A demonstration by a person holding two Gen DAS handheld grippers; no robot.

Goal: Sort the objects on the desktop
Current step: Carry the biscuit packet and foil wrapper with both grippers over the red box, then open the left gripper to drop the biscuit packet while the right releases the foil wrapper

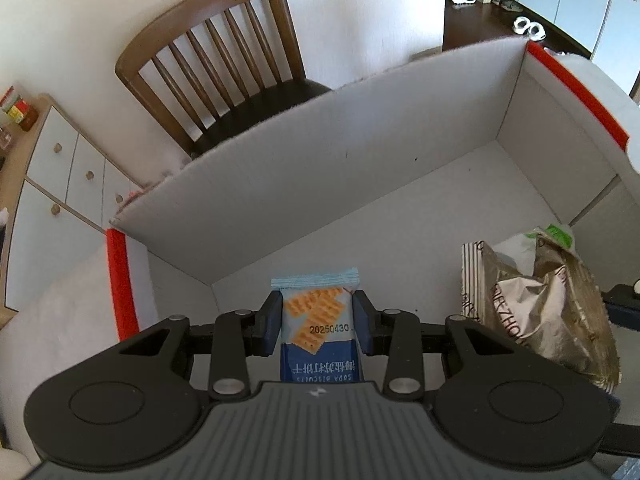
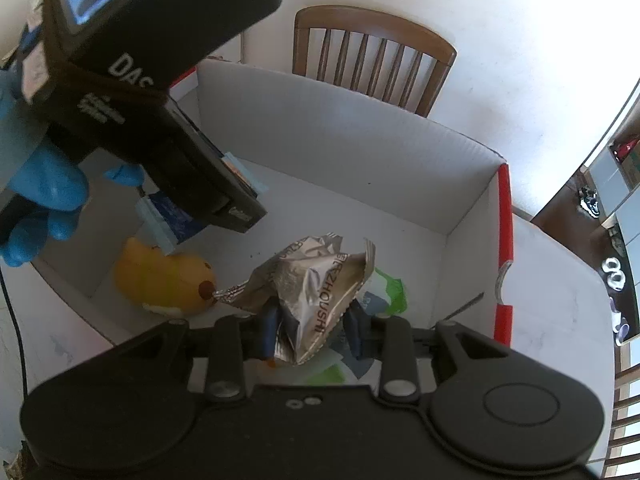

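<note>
Left wrist view: the left tool [image 1: 317,322] is clamped on a blue biscuit packet [image 1: 316,316] marked SODA BISCUITS, 20250430, above the white box [image 1: 280,184]; next call is a release

Right wrist view: the right tool [image 2: 314,330] pinches a gold wrapper [image 2: 316,284] reading ZHOUSHI; a yellow toy [image 2: 160,276] lies at 9 o'clock

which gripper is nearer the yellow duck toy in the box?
Left. The left gripper, shut on the blue biscuit packet, hangs just above the yellow duck toy. The right gripper, shut on the gold wrapper, sits further to the duck's right.
</note>
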